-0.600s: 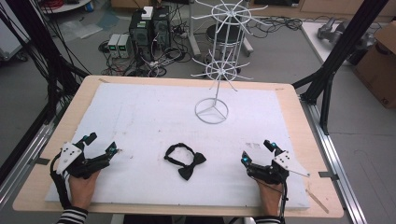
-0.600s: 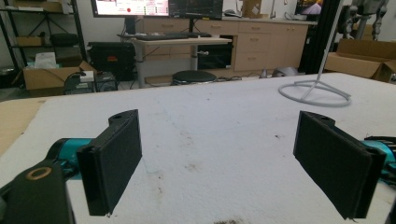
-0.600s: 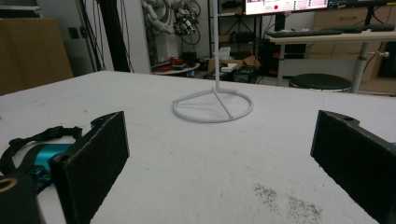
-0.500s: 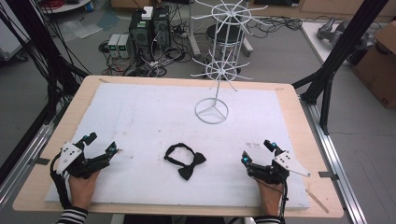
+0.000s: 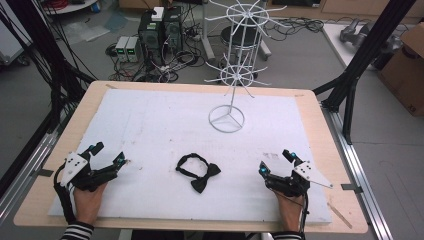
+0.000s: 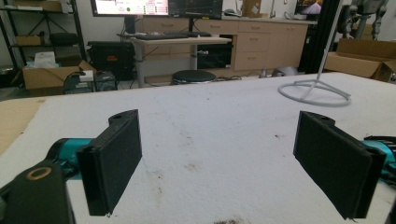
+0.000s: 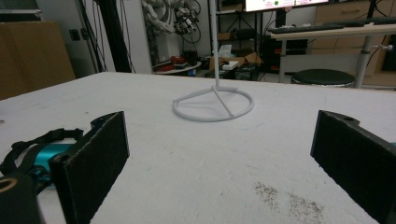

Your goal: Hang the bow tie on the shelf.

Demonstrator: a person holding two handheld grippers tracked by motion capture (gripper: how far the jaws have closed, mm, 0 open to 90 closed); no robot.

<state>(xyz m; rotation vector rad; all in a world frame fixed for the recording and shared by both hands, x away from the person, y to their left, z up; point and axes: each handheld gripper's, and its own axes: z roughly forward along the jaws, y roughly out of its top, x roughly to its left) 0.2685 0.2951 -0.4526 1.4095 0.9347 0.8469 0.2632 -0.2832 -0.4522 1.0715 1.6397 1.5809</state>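
A black bow tie with its strap looped lies flat on the white mat, near the front middle. Its strap peeks past the left jaw in the right gripper view. A white wire rack stands on a ring base behind the tie; the base appears in both gripper views. My left gripper rests open at the front left, well left of the tie. My right gripper rests open at the front right. Nothing sits between either pair of jaws.
The wooden table has bare edges around the mat. Black frame posts rise at the right and left sides. Computer boxes and cables sit on the floor behind the table. A cardboard box stands at the far right.
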